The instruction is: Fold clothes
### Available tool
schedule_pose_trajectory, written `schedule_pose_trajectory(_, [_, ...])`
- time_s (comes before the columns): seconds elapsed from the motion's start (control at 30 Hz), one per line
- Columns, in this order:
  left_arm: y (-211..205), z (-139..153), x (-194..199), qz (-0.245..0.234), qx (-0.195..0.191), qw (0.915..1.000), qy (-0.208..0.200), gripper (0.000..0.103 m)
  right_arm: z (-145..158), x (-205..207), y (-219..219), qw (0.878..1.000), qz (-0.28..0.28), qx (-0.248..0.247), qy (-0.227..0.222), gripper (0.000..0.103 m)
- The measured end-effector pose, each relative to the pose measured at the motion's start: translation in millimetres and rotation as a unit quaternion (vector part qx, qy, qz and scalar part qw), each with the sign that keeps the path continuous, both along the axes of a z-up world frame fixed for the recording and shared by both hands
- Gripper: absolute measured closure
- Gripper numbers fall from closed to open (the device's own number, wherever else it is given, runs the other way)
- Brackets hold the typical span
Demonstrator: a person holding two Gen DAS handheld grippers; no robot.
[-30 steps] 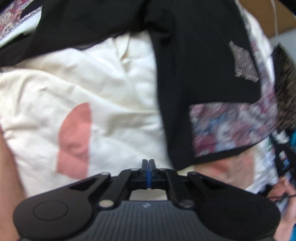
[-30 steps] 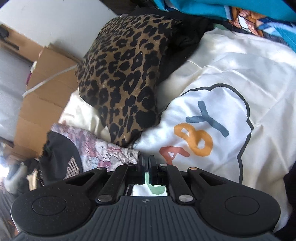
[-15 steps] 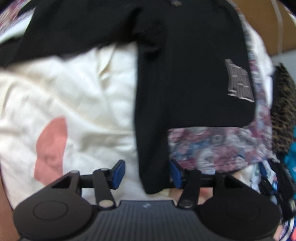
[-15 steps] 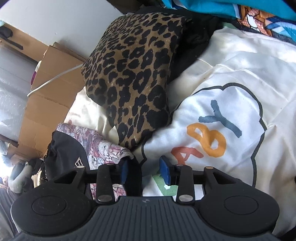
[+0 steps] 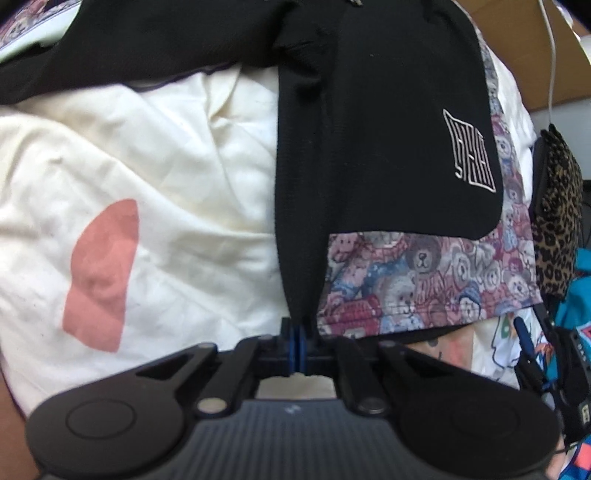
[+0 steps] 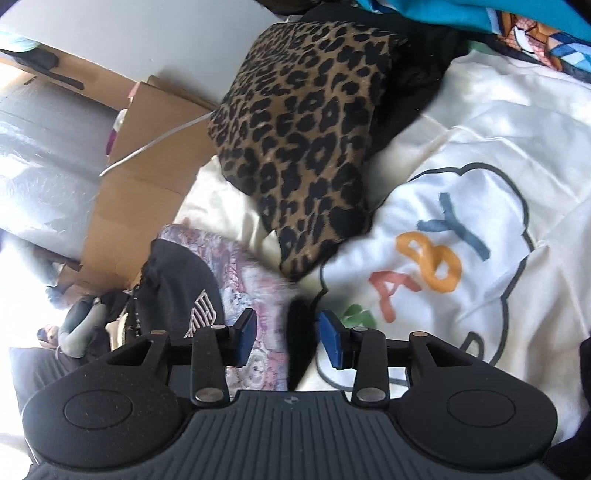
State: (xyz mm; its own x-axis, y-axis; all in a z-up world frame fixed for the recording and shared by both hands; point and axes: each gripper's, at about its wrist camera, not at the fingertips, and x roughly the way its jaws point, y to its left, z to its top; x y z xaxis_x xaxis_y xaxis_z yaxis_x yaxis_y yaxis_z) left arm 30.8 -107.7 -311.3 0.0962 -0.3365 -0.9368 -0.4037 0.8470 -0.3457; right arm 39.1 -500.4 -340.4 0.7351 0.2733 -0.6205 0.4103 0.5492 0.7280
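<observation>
A: Black garment (image 5: 388, 122) w/ the teddy-bear print lining (image 5: 424, 280) – where's it at?

B: Spread across the cream duvet (image 5: 177, 206), hanging toward the camera. Left gripper (image 5: 297, 338) has just been closing; its blue pads are together, pinched on the lower tip of the garment's black strip.

A: And the right one?

B: Right gripper (image 6: 289, 338), jaws apart, just been opening. A dark edge of the same garment (image 6: 181, 280) sits between the blue pads (image 6: 334, 341), but neither pad presses on it. Bear print fabric lies just under the left-side pad.

A: What's round that?

B: Leopard-print piece (image 6: 310, 147) just beyond, resting on the duvet (image 6: 498, 122), touching the bear fabric's far edge. To the right of it, a cloud graphic (image 6: 461, 258) w/ coloured letters printed on the duvet. Teal patterned cloth (image 6: 480, 14) at top. Cardboard box (image 6: 147, 158) w/ a white cord across it off to the left.

A: Left view, anything else?

B: Pink patch (image 5: 101, 273) printed on the duvet, left of the strip. White outlined logo (image 5: 469, 151) on the black panel. Leopard-print piece at far right edge.
</observation>
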Motion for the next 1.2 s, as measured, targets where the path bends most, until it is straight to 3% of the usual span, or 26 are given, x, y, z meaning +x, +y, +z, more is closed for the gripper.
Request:
schedule_pose_trajectory(0.07, [-3, 0, 1, -0.011, 0.005, 0.9999, -0.002, 0.1, -4, 5, 3, 1.0, -0.008, 0.002, 0.006, 0.048])
schedule_pose_trajectory(0.17, [-7, -1, 2, -0.03, 0.016, 0.9994, -0.004, 0.1, -6, 16, 4, 1.0, -0.024, 0.0, 0.003, 0.048])
schedule_pose_trajectory(0.27, [-6, -1, 5, -0.034, 0.018, 0.9993, -0.002, 0.1, -19, 33, 9, 0.999, -0.024, -0.016, 0.033, 0.048])
schedule_pose_trajectory(0.37, [-7, -2, 7, -0.044, 0.019, 0.9988, -0.003, 0.1, -25, 41, 15, 1.0, -0.012, 0.002, 0.027, 0.052])
schedule_pose_trajectory(0.43, [-9, -1, 9, -0.051, 0.023, 0.9984, -0.003, 0.1, -27, 43, 18, 1.0, 0.0, 0.011, 0.024, 0.093])
schedule_pose_trajectory(0.47, [-9, -1, 10, -0.052, 0.025, 0.9983, -0.002, 0.1, -28, 44, 18, 0.999, 0.004, 0.017, 0.026, 0.094])
schedule_pose_trajectory(0.57, [-9, -1, 14, -0.054, 0.033, 0.998, 0.002, 0.1, -14, 43, 21, 1.0, 0.003, 0.005, 0.009, 0.098])
schedule_pose_trajectory(0.67, [-7, -1, 18, -0.05, 0.028, 0.9983, 0.004, 0.101, 19, 42, 24, 0.999, 0.002, -0.025, -0.028, 0.098])
schedule_pose_trajectory(0.87, [-20, 15, 25, -0.047, -0.024, 0.9981, -0.032, 0.101, 74, 42, 15, 0.993, -0.009, -0.074, -0.093, 0.099])
schedule_pose_trajectory(1.0, [-23, 13, 24, -0.047, -0.045, 0.9972, -0.035, 0.101, 47, 48, 7, 0.995, -0.022, -0.082, -0.05, 0.099])
schedule_pose_trajectory(1.17, [-14, -11, 18, -0.035, -0.037, 0.9987, -0.01, 0.101, -8, 46, 3, 0.997, -0.041, -0.056, 0.023, 0.097])
schedule_pose_trajectory(1.2, [-14, -14, 17, -0.034, -0.032, 0.9989, -0.005, 0.101, -15, 45, 4, 0.997, -0.043, -0.049, 0.034, 0.093])
